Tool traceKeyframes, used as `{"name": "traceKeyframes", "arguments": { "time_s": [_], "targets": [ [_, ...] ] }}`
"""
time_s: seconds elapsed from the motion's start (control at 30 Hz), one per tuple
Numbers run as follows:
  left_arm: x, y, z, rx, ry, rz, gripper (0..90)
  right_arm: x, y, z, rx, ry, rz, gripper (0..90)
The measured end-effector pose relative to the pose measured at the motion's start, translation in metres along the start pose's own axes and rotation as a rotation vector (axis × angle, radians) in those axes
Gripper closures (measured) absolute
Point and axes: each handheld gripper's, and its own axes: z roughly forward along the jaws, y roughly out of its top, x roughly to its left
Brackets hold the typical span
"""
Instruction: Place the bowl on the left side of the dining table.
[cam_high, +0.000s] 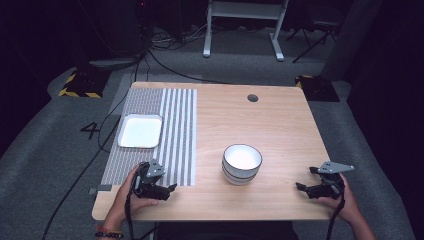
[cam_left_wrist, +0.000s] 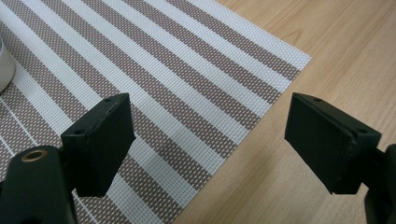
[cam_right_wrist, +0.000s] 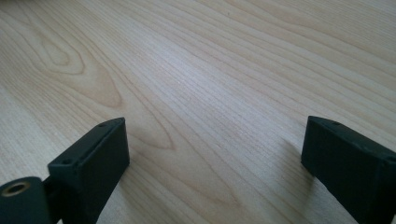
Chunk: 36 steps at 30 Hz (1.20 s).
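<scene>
Work is judged barely begun: nothing is gripped yet. Nearest, the left hand-held gripper (cam_high: 159, 188) is held over the near corner of the striped mat (cam_high: 177, 130), jaws spread apart and empty. The right hand-held gripper (cam_high: 311, 186) is poised over bare tabletop (cam_high: 280, 125) at the near right, jaws likewise wide. Between them and a little farther, the bowl (cam_high: 242, 162) sits untouched on the wood. Farther left, the white tray (cam_high: 140, 131) rests on the mat, unhandled.
</scene>
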Motion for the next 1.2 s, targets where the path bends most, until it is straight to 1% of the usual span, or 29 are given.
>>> {"name": "traceKeyframes", "arguments": {
  "time_s": [0.07,0.17,0.2,0.23,0.27,0.3,0.33,0.4,0.47,0.5,0.53,0.6,0.63,0.7,0.73,0.83,0.87,0.93,1.0,1.07,1.1,1.13,1.2],
  "targets": [
    [-0.001,0.002,0.0,0.003,-0.003,0.016,15.9,0.0,0.0,0.0,0.0,0.0,0.0,7.8],
    [-0.004,0.005,-0.001,0.004,-0.007,0.021,15.8,0.0,0.0,0.0,0.0,0.0,0.0,7.8],
    [-0.004,0.006,-0.001,0.003,0.002,0.039,15.9,0.0,0.0,0.0,0.0,0.0,0.0,7.7],
    [-0.005,0.007,0.0,0.009,-0.007,0.031,15.9,0.0,0.0,0.0,0.0,0.0,-0.001,7.7],
    [-0.006,0.007,0.0,0.003,-0.012,0.027,15.9,0.0,0.0,0.0,0.0,0.0,0.0,7.7],
    [-0.006,0.008,0.0,0.002,-0.012,0.038,15.9,0.0,0.0,0.0,0.0,0.0,0.0,7.7],
    [-0.008,0.009,-0.001,-0.001,-0.009,0.039,15.9,0.0,0.0,0.0,0.0,0.0,0.0,7.7],
    [-0.011,0.013,-0.001,0.003,-0.015,0.056,15.9,0.0,0.0,0.0,0.0,0.0,0.0,7.8],
    [-0.012,0.015,0.0,0.001,-0.016,0.059,15.9,0.0,0.0,0.0,0.0,0.0,0.0,7.7],
    [-0.014,0.016,0.0,0.002,-0.028,0.059,15.9,0.0,0.0,0.0,0.0,0.0,0.0,7.7],
    [-0.015,0.017,-0.001,-0.002,-0.025,0.074,15.9,0.0,0.0,0.0,0.0,0.0,0.0,7.7],
    [-0.017,0.02,-0.001,-0.008,-0.043,0.08,15.9,0.0,0.0,0.0,0.0,0.0,0.0,7.8],
    [-0.017,0.022,-0.001,-0.012,-0.038,0.089,15.9,0.0,0.0,0.0,0.0,0.0,0.0,7.8],
    [-0.02,0.025,-0.001,-0.016,-0.05,0.09,15.9,0.0,0.0,0.0,0.0,0.0,0.0,7.7],
    [-0.02,0.026,-0.001,-0.019,-0.05,0.101,15.8,0.0,0.0,0.0,0.0,0.0,0.0,7.8],
    [-0.023,0.031,-0.001,-0.015,-0.057,0.108,15.8,0.0,0.0,0.0,0.0,0.0,0.0,7.8],
    [-0.024,0.034,0.0,-0.015,-0.064,0.118,15.8,0.0,0.0,0.0,0.0,0.0,0.0,7.7],
    [-0.025,0.035,0.001,-0.015,-0.064,0.121,15.9,0.0,0.0,0.0,0.0,0.0,0.0,7.8],
    [-0.027,0.038,0.002,-0.012,-0.07,0.134,15.8,0.0,0.0,0.0,0.0,0.0,0.0,7.7],
    [-0.029,0.042,0.003,-0.019,-0.068,0.144,15.9,0.0,0.0,0.0,0.0,0.0,0.0,7.7],
    [-0.031,0.044,0.004,-0.013,-0.081,0.147,15.9,0.0,0.0,0.0,0.0,0.0,0.0,7.7],
    [-0.031,0.044,0.004,-0.013,-0.081,0.147,15.9,0.0,0.0,0.0,0.0,0.0,0.0,7.7],
    [-0.034,0.048,0.005,-0.009,-0.085,0.165,15.9,0.0,0.0,0.0,0.0,0.0,0.0,7.7]
  ]
}}
